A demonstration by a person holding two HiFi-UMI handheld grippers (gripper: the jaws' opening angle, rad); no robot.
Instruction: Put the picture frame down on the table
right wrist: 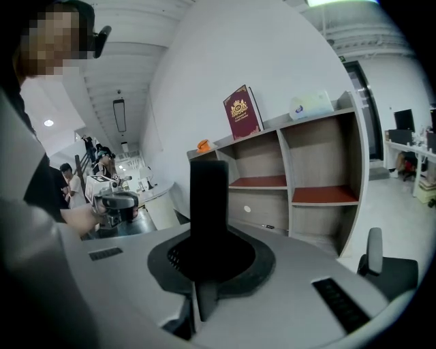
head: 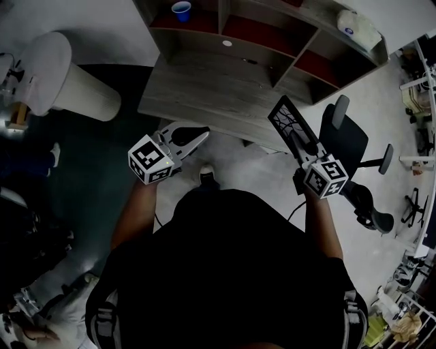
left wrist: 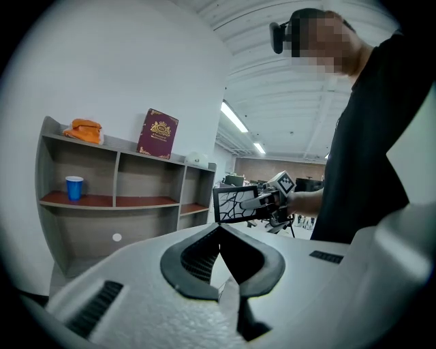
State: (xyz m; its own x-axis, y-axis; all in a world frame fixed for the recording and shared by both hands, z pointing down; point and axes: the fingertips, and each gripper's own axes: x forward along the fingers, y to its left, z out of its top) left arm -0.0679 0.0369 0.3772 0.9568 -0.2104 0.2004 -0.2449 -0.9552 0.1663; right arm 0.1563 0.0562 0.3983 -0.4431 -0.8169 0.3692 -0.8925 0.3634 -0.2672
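Observation:
The picture frame (head: 285, 116) is black with a white branching pattern, and my right gripper (head: 298, 140) is shut on it, holding it in the air just off the front right corner of the grey wooden table (head: 204, 88). In the right gripper view the frame (right wrist: 208, 198) stands edge-on between the jaws. The left gripper view shows the frame's face (left wrist: 235, 203), with the right gripper (left wrist: 269, 200) behind it. My left gripper (head: 203, 134) hovers at the table's front edge, shut and holding nothing; its tips (left wrist: 219, 227) meet.
A shelf unit at the table's back holds a blue cup (head: 181, 9), a red book (left wrist: 157, 133) and a tissue pack (head: 357, 27). A black office chair (head: 344, 140) stands to the right. A white rounded stand (head: 61, 75) is at the left.

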